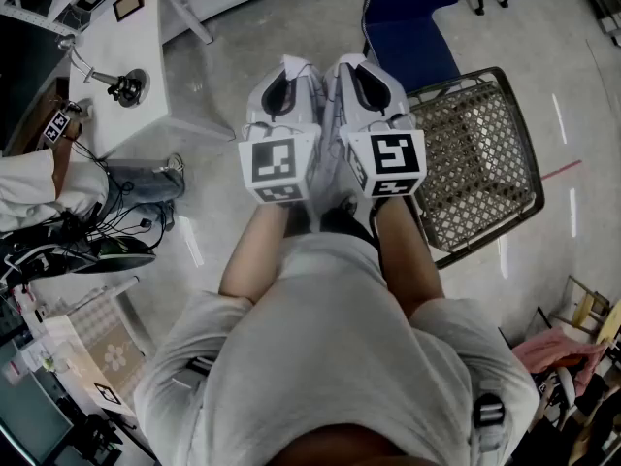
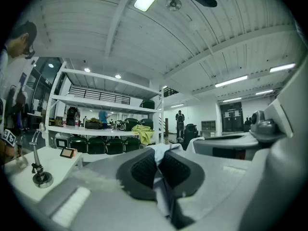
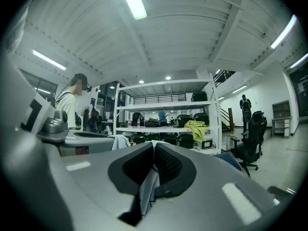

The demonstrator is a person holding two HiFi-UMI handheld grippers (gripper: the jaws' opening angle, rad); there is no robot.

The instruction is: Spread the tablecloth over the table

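Okay, head view, far left: white table (image 1: 126, 56) with a small metal stand (image 1: 124, 87) on it and a small framed card (image 1: 128, 3) further back. A second person's sleeve (image 1: 29, 192) shows at the left edge below the table.

Left gripper (image 1: 284, 74) is held level in front of the wearer's chest, above bare floor. Its marker cube faces the camera. In the left gripper view the left gripper (image 2: 157, 166) has its jaws fully together, pads pinching a fold of the pale tablecloth (image 2: 162, 153). Cloth pokes out past the pad tips and also runs back down between them.

Right gripper (image 1: 361, 68) sits just beside the left one, bodies nearly touching and parallel. In the right gripper view the right gripper (image 3: 153, 163) is also clamped, with a strip of tablecloth (image 3: 147, 189) caught between its pads and hanging down behind them. So the cloth is held in both grippers, up off any surface and well apart from the white table. How the rest of it hangs cannot be told from the head view.

Both gripper views look across at a white shelf rack (image 3: 166, 107) with a yellow-green cloth (image 3: 196, 126) on it.

Right of the grippers in the head view: blue chair (image 1: 412, 42), then a wire mesh basket (image 1: 475, 163) on the floor
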